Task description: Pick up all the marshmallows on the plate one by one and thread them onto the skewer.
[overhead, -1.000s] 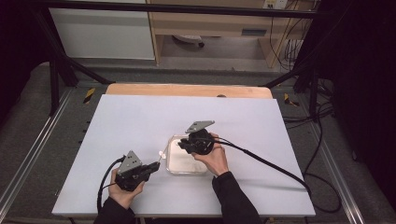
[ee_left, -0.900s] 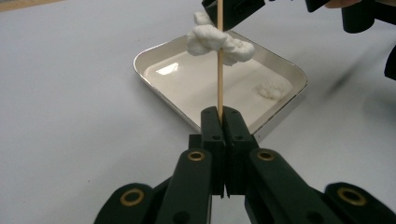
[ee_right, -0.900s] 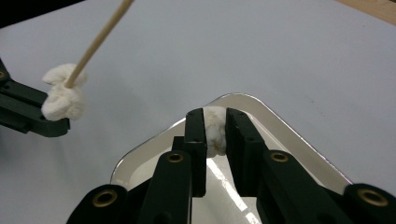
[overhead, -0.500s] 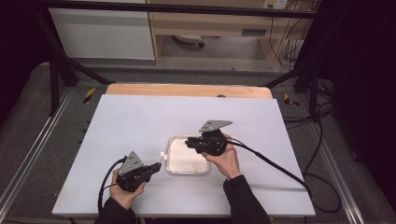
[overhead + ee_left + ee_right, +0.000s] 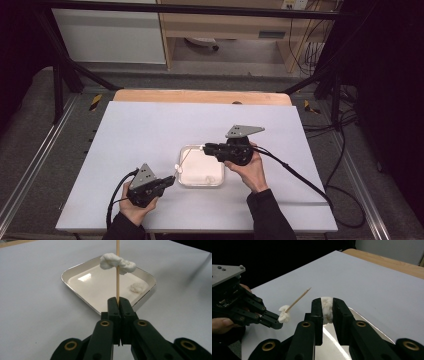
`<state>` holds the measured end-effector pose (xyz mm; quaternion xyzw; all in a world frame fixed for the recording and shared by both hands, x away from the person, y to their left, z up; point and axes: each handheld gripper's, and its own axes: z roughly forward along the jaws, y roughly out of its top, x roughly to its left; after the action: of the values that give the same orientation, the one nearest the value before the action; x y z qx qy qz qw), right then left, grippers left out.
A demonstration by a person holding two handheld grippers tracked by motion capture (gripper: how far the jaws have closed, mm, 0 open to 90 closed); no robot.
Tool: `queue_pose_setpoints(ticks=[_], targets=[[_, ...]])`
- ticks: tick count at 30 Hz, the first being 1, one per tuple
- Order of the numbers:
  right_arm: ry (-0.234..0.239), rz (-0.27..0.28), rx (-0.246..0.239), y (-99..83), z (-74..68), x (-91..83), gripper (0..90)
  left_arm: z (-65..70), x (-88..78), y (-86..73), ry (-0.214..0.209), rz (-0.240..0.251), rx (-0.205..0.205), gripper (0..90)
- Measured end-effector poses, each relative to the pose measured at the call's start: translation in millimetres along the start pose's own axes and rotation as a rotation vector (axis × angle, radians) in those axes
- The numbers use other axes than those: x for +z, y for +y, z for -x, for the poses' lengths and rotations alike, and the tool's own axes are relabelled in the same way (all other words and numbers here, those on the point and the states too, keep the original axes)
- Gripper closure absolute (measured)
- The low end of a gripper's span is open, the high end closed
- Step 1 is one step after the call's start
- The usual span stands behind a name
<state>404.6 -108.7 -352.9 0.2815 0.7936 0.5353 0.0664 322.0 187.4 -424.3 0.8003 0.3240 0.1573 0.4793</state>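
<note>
My left gripper [image 5: 170, 180] [image 5: 119, 301] rests at the table's front left, shut on the base of a thin wooden skewer [image 5: 117, 280] [image 5: 184, 160]. A white soft lump [image 5: 117, 263] [image 5: 284, 314] is threaded on the skewer a little above the jaws. The skewer's bare point [image 5: 308, 289] slants up over a shallow white tray [image 5: 220, 184] [image 5: 65, 280]. My right gripper [image 5: 205, 147] [image 5: 327, 302] hovers at the tray's far right corner, shut on a second white lump [image 5: 327, 308] close to the skewer tip. Another small lump [image 5: 137, 287] lies in the tray.
The tray sits mid-table on a pale sheet [image 5: 150, 130], with a wooden strip [image 5: 200, 96] along the far edge. Black cables trail from both grippers toward the front and right. Dark frame posts and floor cables surround the table.
My right gripper has lifted and moved right, from over the tray toward its far right corner, keeping the white lump. The left gripper and its skewer have stayed put.
</note>
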Motion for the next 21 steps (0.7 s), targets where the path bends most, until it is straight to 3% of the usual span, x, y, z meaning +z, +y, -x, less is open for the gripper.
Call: queue_pose_setpoints(ticks=[7, 8, 21], targets=[[0.028, 0.036, 0.012, 4.8, -1.1, -8.2, 79.4, 2.9, 2.0, 0.8, -0.029, 0.019, 0.019, 89.2], [0.03, 0.042, 0.014, 5.4, -1.1, -9.2, 79.4, 3.5, 0.8, 0.7, -0.012, 0.007, 0.015, 89.1], [0.105, 0.092, 0.07, 8.9, 0.0, -10.7, 78.7, 7.6, 1.2, 1.4, -0.027, 0.016, 0.04, 89.2]])
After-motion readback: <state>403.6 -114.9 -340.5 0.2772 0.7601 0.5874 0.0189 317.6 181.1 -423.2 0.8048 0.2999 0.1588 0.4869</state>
